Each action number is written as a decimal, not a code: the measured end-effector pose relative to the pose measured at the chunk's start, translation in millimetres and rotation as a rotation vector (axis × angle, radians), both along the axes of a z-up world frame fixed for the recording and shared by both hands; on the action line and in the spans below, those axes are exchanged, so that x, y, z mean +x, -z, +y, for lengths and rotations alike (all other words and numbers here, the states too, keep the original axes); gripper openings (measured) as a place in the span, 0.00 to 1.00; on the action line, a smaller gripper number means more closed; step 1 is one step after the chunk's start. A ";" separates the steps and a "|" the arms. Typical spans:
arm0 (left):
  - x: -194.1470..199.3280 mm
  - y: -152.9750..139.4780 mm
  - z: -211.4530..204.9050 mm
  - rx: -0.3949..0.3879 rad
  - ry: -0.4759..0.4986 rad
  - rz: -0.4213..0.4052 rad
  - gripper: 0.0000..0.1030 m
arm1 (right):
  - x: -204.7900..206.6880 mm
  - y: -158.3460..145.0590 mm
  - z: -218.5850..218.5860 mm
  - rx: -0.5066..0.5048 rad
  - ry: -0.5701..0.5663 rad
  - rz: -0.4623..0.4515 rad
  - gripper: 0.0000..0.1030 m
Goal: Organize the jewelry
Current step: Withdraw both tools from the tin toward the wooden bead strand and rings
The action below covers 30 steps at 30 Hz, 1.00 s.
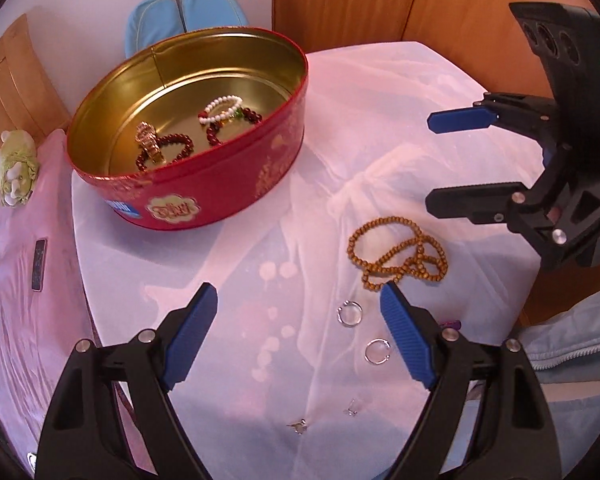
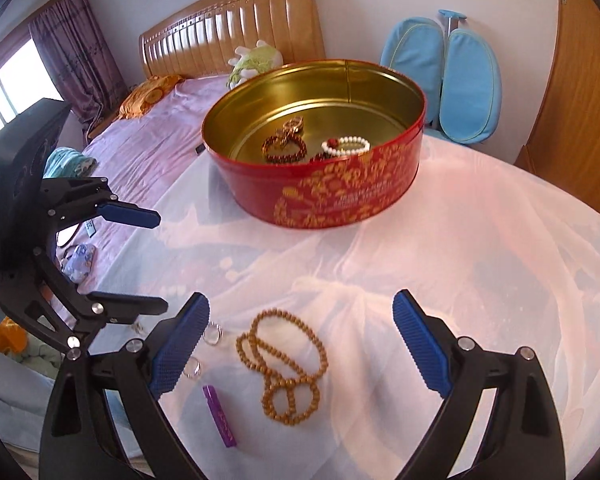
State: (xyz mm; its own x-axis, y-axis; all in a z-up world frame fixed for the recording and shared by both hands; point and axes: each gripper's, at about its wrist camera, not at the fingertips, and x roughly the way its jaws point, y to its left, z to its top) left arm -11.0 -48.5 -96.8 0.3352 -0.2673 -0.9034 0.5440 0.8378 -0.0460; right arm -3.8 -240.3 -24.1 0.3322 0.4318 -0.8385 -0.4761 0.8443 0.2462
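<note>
Blue ribbed pads on the left gripper (image 1: 298, 332) stand spread wide, nothing between them but bare cloth; the right gripper (image 2: 302, 344) is likewise spread and empty, poised above the wooden bead strand (image 2: 284, 364).

Findings, working outward:

- In the left wrist view, two silver rings (image 1: 350, 313) lie just inside the right-hand pad, at about 2 o'clock from the gap's centre. The bead strand lies just beyond that pad's tip, at 1 o'clock.
- Two small earrings (image 1: 298, 426) lie low in the same view, at 6 o'clock, close to the fingers' base.
- A purple clip (image 2: 220, 416) lies at 7 o'clock from the strand in the right wrist view.
- The red tin (image 1: 188, 132) sits at 11 o'clock, well apart, already holding a white bead bracelet (image 1: 222, 109), dark red bracelets and a gold watch.
- The sheer white cloth (image 1: 380, 120) over the table is wrinkled.

Risks, as judged:

1. The strand is looped and tangled; a pinch on one loop would likely leave the rest trailing, and it could snag the tin's rim.
2. Rings are thin and flat; broad pads may slide over them or flick them off the table edge.
3. Closing on anything may gather the cloth, dragging the remaining pieces.
4. Both grippers are working close together; collision is plausible.
</note>
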 end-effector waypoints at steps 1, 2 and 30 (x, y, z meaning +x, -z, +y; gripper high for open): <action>-2.8 5.0 -1.9 0.000 0.001 0.005 0.79 | -4.6 2.7 -0.2 -0.006 -0.005 0.004 0.91; -5.5 9.2 -3.7 -0.003 0.003 0.013 0.79 | -7.8 5.4 0.4 -0.012 -0.010 0.007 0.91; -13.9 41.4 -19.8 0.041 0.035 0.042 0.79 | -32.5 46.9 10.2 -0.127 -0.057 0.079 0.91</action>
